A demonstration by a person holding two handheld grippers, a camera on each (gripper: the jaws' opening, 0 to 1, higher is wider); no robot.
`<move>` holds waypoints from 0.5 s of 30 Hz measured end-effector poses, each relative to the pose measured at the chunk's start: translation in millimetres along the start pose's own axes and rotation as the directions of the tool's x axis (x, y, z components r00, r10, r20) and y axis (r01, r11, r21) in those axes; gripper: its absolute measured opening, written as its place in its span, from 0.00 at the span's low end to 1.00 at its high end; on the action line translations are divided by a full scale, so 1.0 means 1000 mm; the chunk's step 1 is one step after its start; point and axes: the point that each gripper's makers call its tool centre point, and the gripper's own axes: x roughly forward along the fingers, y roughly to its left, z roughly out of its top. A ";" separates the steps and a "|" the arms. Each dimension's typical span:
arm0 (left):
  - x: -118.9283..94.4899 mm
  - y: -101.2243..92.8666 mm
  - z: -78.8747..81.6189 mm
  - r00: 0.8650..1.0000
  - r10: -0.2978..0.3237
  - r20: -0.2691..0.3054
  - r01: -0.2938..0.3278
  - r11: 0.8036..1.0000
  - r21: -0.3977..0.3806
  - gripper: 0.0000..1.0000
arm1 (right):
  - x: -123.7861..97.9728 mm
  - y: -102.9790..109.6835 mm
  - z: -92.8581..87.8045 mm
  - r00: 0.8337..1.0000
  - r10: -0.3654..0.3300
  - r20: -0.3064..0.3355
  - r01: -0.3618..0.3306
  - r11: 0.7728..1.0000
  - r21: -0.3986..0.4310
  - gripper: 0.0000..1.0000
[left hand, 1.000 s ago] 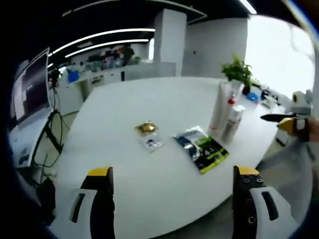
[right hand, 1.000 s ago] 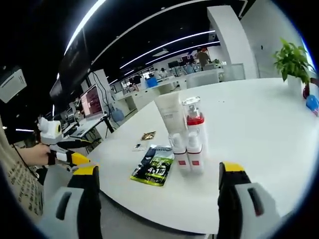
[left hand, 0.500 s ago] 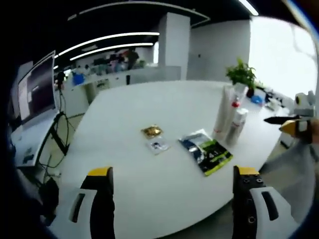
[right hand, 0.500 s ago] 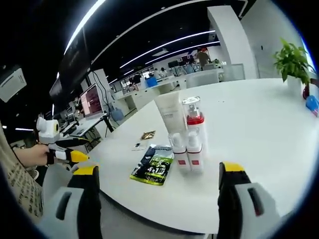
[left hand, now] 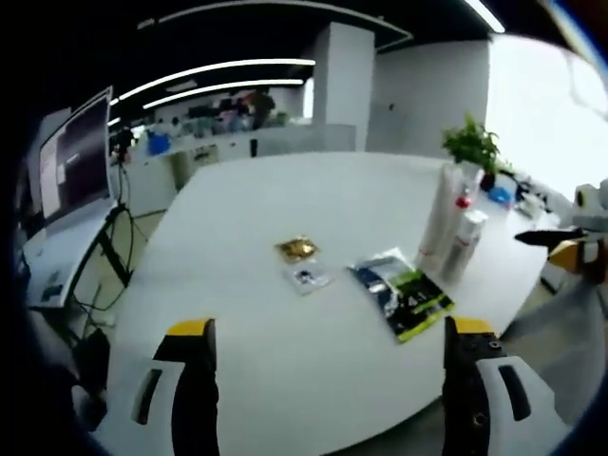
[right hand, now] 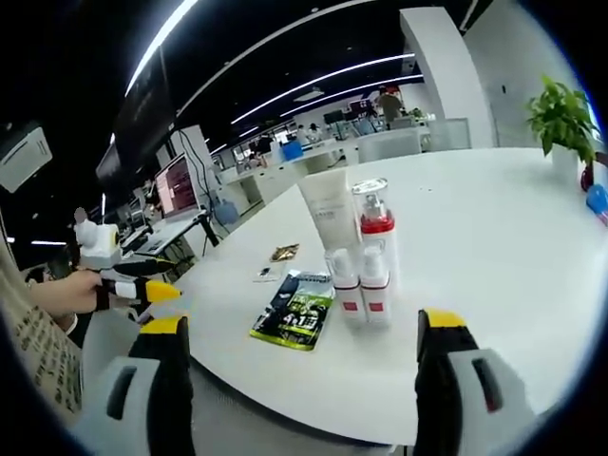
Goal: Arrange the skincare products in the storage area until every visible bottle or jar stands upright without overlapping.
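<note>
- Landmark: the skincare cluster on the white table (right hand: 494,247), four upright items standing close together.
- White tube (right hand: 328,214): stands upright at the back of the cluster, beside the pump bottle.
- Pump bottle (right hand: 373,233): clear cap, red collar, upright; just right of the tube in the right gripper view.
- Two small bottles (right hand: 358,290): white with red bands, upright, side by side just in front of the tube and pump bottle.
- Green-and-black sachet (right hand: 296,313): lies flat on the table, just left of the small bottles.
- Gold packet (left hand: 297,249) and small white packet (left hand: 309,277): lie flat beyond the sachet, well apart from the cluster.
- Potted plant (right hand: 562,119): far side of the table, well behind the cluster.
- Left gripper (left hand: 328,332): jaws spread wide, empty, short of the table edge.
- Right gripper (right hand: 299,328): jaws spread wide, empty, near the cluster but apart from it.
</note>
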 end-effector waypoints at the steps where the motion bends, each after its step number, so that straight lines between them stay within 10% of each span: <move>1: 0.003 0.001 0.000 1.000 0.002 -0.004 -0.002 1.000 -0.001 0.97 | 0.000 0.000 0.000 1.000 0.000 0.000 0.000 1.000 -0.001 1.00; 15: 0.054 0.018 0.010 0.998 0.042 -0.036 -0.043 0.999 -0.016 0.97 | 0.003 0.002 -0.004 0.999 0.003 -0.035 -0.004 1.000 -0.015 0.99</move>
